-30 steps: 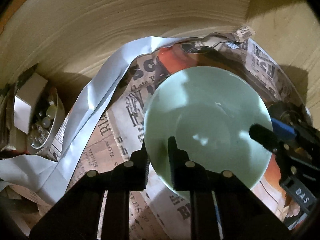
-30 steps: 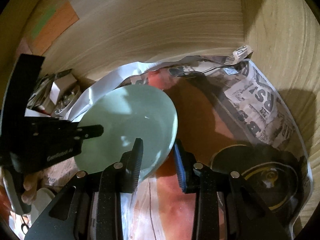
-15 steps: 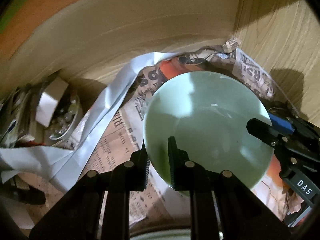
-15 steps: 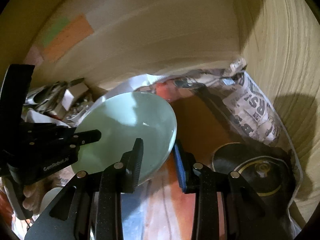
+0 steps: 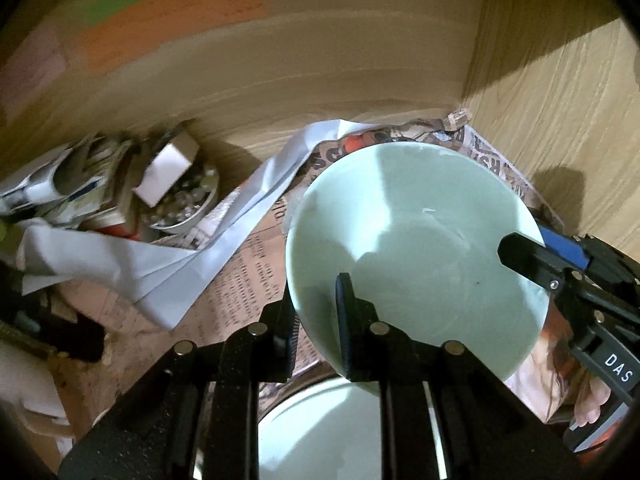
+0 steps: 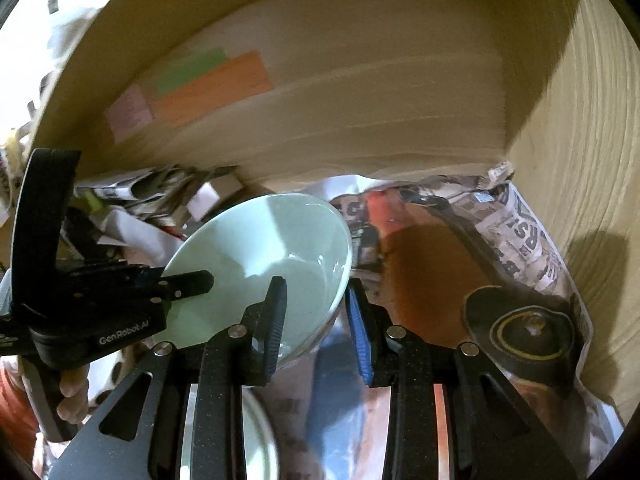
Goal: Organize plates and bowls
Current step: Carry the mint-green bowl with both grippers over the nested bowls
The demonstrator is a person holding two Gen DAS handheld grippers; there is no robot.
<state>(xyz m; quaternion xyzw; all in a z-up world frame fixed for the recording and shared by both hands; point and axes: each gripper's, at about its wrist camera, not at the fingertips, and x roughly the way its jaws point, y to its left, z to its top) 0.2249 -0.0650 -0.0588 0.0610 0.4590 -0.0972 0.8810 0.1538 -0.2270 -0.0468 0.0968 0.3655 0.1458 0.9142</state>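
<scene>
A pale green bowl (image 5: 416, 248) is held up inside a wooden cabinet, above the newspaper-lined shelf. My left gripper (image 5: 316, 320) is shut on its near-left rim, one finger inside and one outside. My right gripper (image 6: 316, 312) is shut on the opposite rim of the same bowl (image 6: 264, 256). Each gripper shows in the other's view: the right one (image 5: 560, 276), the left one (image 6: 132, 292). A second pale green dish (image 5: 340, 436) lies below the bowl, also seen in the right wrist view (image 6: 248, 436).
Newspaper (image 6: 520, 232) lines the shelf. A dark round lid with a yellow ring (image 6: 528, 332) lies at the right. A glass bowl of clutter with a white box (image 5: 176, 196) and a grey paper strip (image 5: 224, 236) sit at the left. Cabinet walls (image 5: 560, 100) close in behind and at the right.
Both grippers have lifted the green bowl up and back from the shelf. The second green dish has come into view below it, and more of the back wall shows.
</scene>
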